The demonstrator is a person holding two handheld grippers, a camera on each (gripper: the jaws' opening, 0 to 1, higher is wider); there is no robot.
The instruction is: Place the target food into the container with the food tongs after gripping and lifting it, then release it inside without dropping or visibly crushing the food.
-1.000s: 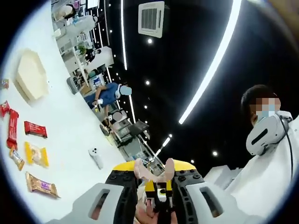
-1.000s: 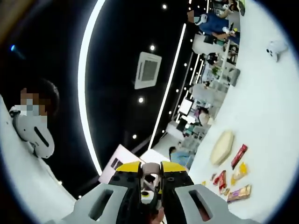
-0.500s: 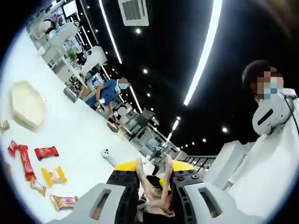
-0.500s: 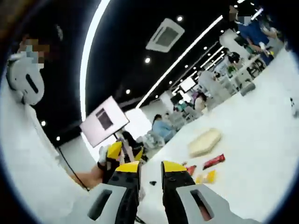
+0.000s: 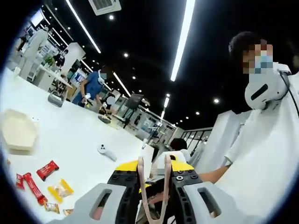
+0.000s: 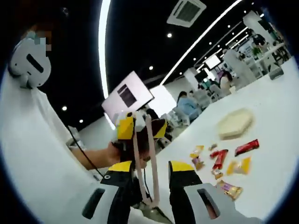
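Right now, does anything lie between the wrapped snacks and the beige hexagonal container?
Nothing visible does: only bare white table separates the wrapped snacks from the beige hexagonal container. The white controller lies aside.

The right gripper (image 6: 148,170) is pointing over a white table (image 6: 275,177), its jaws standing apart. Pale food tongs (image 6: 144,158) are rising between them, both arms spread. The left gripper (image 6: 140,128) is hovering just beyond the tong tips. Wrapped snacks (image 6: 226,163) are lying scattered before a beige octagonal container (image 6: 235,123). A person's white sleeve (image 6: 32,154) is covering the left side.
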